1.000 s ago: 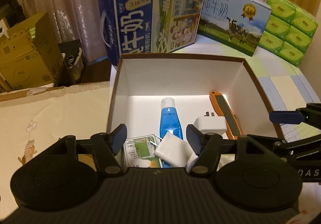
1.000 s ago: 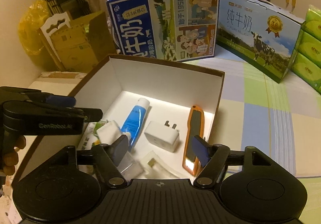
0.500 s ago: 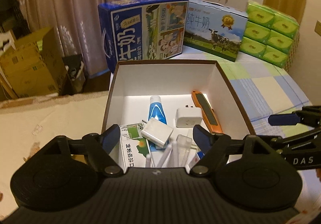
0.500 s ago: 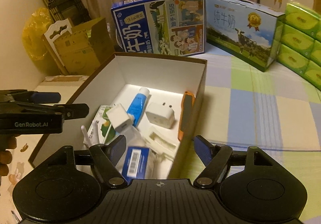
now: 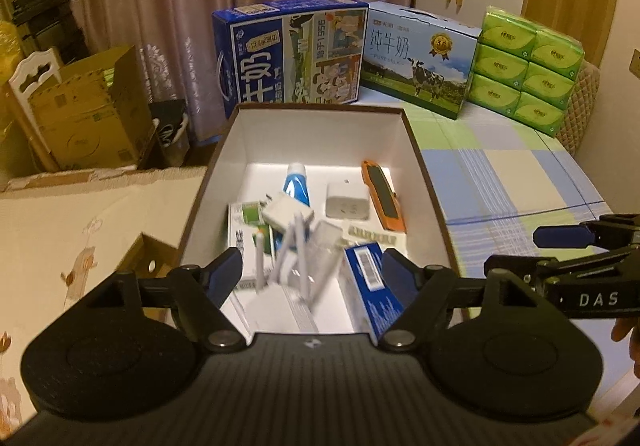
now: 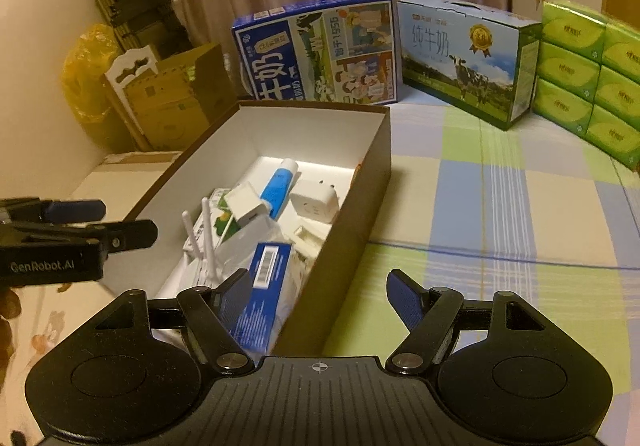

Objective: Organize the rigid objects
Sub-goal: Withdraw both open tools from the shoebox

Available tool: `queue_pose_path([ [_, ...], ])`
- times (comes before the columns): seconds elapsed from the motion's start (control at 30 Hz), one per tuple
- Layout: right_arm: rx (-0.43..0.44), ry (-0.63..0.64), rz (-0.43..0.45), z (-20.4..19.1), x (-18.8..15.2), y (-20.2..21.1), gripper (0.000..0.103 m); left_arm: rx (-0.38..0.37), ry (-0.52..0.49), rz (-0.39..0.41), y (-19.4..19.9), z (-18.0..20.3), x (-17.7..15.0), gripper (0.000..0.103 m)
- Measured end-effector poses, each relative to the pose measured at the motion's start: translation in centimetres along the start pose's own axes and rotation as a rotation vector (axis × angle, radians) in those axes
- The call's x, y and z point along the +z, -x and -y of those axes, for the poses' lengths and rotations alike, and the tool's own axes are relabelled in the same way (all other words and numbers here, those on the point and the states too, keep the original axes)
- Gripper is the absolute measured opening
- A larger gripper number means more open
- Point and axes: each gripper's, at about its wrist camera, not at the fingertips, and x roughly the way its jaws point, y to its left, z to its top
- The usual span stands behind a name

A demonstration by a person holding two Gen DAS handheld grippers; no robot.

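Both hand-held grippers back off from the full box.
Left hand-held gripper just opened wider & holds nothing; right hand-held gripper open, empty too. Brown box w/ toothpaste tube, white plug, orange cutter looks packed, so job prob. near done.

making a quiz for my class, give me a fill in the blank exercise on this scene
1. The orange utility knife lies inside the white-lined brown ____.
2. The blue-and-white tube lies beside the white ____ adapter.
3. The stacked tissue packs are ____ in colour.
4. The left hand-held gripper has its jaws ____, holding nothing.

Missing words: box; plug; green; open
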Motion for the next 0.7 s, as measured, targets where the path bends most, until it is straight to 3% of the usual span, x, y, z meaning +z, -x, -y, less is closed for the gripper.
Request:
queue_pose_path([
  [0.3,0.037,0.051,-0.022,2.3,-3.0,3.8,0.072,0.041,0.055,-0.040,2.7,5.1,-3.9,0.074],
  [0.7,0.019,0.035,-0.071,8.0,-8.0,9.5,0.072,0.047,0.073,-0.081,5.5,14.1,-7.7,0.072],
])
